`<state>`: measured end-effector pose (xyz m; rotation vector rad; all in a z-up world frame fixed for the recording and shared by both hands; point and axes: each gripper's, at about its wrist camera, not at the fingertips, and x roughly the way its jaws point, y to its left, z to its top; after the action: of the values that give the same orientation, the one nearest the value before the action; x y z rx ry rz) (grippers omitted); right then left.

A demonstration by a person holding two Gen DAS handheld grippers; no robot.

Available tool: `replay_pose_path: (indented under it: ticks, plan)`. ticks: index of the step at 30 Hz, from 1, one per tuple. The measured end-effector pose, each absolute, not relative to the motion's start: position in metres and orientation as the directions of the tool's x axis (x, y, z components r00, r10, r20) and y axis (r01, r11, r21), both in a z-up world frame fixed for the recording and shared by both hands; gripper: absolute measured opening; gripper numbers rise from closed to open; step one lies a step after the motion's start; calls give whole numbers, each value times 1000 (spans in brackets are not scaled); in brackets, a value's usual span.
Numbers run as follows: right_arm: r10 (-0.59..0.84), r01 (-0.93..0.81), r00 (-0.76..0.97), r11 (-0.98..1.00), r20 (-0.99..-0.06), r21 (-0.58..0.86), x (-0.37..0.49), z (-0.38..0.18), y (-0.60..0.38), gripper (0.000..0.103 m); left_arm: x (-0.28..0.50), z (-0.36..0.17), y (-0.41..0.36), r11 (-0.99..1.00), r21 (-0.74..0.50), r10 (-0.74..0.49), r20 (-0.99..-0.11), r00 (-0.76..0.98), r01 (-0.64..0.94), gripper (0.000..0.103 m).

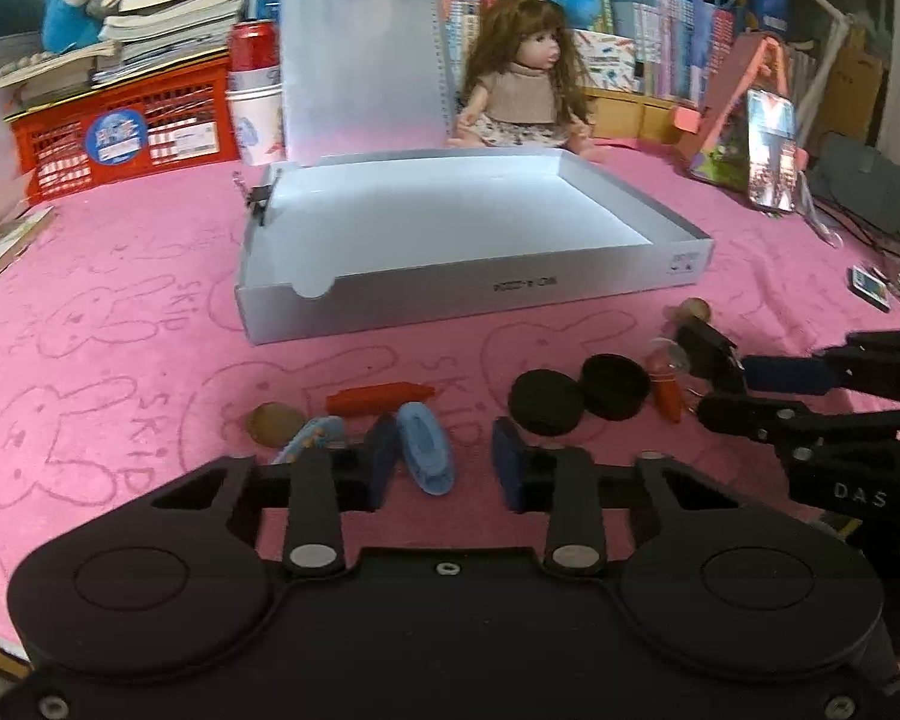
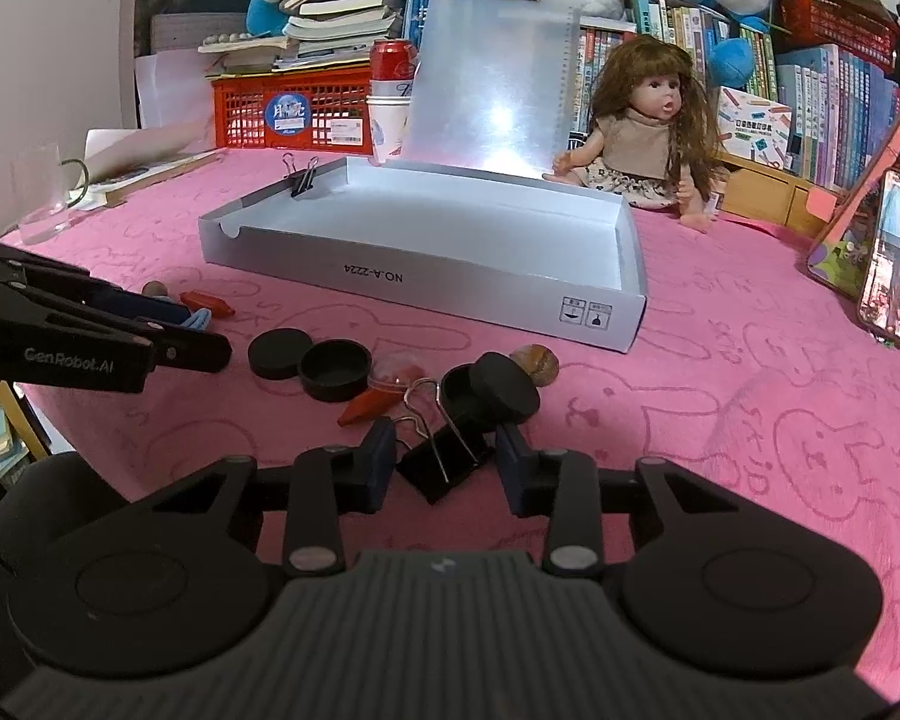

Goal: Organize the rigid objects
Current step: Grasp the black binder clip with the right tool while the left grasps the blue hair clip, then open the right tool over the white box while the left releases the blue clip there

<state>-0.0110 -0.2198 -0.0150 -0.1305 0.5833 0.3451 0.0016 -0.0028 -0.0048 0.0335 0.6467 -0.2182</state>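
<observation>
Both views sit low and close over the pink table [image 1: 120,276], each looking forward along its own jaws toward the open grey box [image 1: 450,294] and the doll [image 1: 519,78] behind it. The left wrist view looks from the left, the right wrist view from the right. Both share the box [image 2: 426,282], doll [image 2: 648,126], red crate [image 2: 294,108] and the small items in front.

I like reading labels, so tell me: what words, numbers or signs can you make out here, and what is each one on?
"NO.A-2224", printed upside down: front wall of the grey box.
"GenRobot.AI": left gripper.
"DAS": right gripper.
"SKIP", beside bunny outlines: pink cloth.
Two small handling pictograms: box corner, meaning unclear.
Round blue sticker and white label: red crate, too blurred.
Book spines, can, phone screen: unreadable.
</observation>
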Motion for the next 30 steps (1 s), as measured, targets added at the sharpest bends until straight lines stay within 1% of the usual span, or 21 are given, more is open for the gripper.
replay_pose_path:
  ticks: [1, 2, 6, 16, 23, 30]
  plan:
    - [280, -349, 780, 937, -560, -17, -11, -15, -220, 41, 1, -5, -3, 980, -31, -176, -600, 781, 197, 19]
    - [280, -345, 781, 939, -559, -11, -11, -15, -220, 41, 1, -5, -1, 982, -29, -166, -600, 783, 186, 18]
    - [282, -337, 784, 942, -553, 2, -13, -14, -222, 40, -2, -1, 0, 983, -63, -177, -605, 776, 175, 18]
    - [267, -297, 805, 954, -529, 30, -16, -3, -230, 40, -9, 13, -9, 976, -65, -207, -585, 784, 209, 18]
    - [246, -250, 821, 966, -515, 64, -10, 4, -233, 40, -4, 20, -8, 977, -86, -207, -583, 786, 193, 18]
    - [233, -213, 829, 972, -509, 98, -3, 9, -235, 40, 0, 32, -7, 976, -93, -214, -560, 800, 196, 18]
